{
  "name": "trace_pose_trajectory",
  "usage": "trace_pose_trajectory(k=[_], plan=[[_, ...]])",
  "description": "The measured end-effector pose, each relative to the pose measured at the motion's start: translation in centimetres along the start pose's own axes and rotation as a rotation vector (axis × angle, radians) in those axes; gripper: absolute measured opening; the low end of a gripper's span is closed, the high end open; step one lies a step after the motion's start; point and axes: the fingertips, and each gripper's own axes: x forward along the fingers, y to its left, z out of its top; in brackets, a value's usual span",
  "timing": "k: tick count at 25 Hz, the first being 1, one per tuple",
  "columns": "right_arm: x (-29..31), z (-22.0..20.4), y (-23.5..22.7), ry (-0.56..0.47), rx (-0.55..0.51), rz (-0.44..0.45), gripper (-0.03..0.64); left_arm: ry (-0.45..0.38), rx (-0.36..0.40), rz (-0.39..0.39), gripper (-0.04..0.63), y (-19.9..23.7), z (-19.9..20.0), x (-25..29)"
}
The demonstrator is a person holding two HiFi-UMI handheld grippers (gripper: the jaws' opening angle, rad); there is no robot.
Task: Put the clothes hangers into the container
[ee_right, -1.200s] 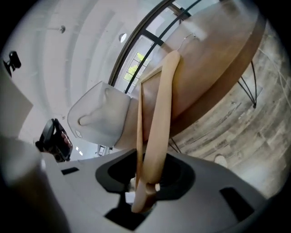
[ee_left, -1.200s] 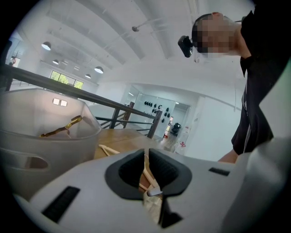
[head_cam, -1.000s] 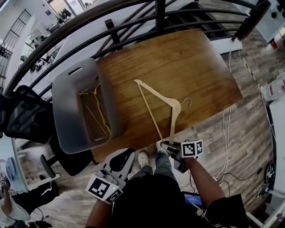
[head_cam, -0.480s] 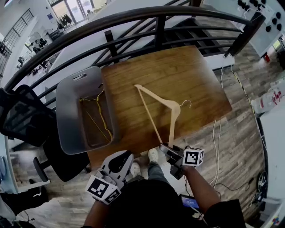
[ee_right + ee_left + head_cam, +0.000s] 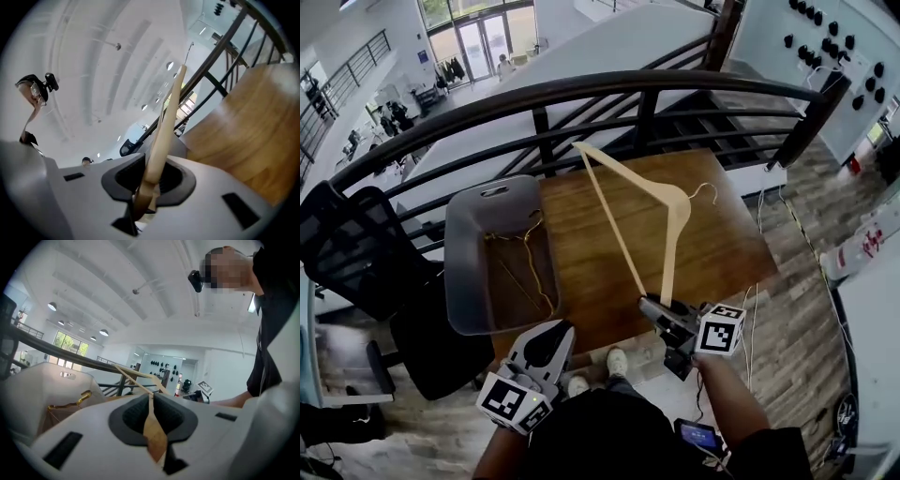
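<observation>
Right gripper fingers, just tightened, clamped on wooden hanger end, rest angled up ahead over bench; left gripper fingers closed, empty; gold hangers already in grey bin left of fingers; drop-in pending.

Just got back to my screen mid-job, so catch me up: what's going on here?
A person is working with two handheld grippers. The right gripper is clamped on one end of a wooden hanger, its jaws having just closed tighter on it, and holds it raised over the table. The left gripper is shut, low by the person's body. The grey container at the table's left already holds gold wire hangers.
</observation>
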Motion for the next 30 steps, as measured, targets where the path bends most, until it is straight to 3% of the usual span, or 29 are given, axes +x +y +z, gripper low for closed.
trace_pose_trajectory(k=[5,12,16,21,27,30], plan=[[3.5,0.9,3.9,0.102,-0.006,0.062,0.057,-0.066,0.021,0.076,0.037,1.8,2.3,-1.7],[7.8,-1.2,6.6,0.337,-0.097,0.029,0.058,-0.126,0.003,0.207,0.037,4.1,3.1,-4.6],[9.1,-2.4,7.2,0.473,-0.164,-0.022,0.06,-0.148,-0.001,0.258,0.037,4.1,3.8,-6.2],[11.3,-3.4,7.3,0.599,-0.147,-0.067,0.057,-0.17,0.0,0.324,0.037,5.0,3.9,-9.1],[14.9,-3.5,6.3,0.675,-0.325,-0.169,0.057,-0.187,-0.012,0.411,0.037,6.2,3.5,-12.3],[16.6,-3.5,6.2,0.701,-0.348,-0.196,0.055,-0.192,-0.021,0.44,0.037,6.8,3.4,-13.6]])
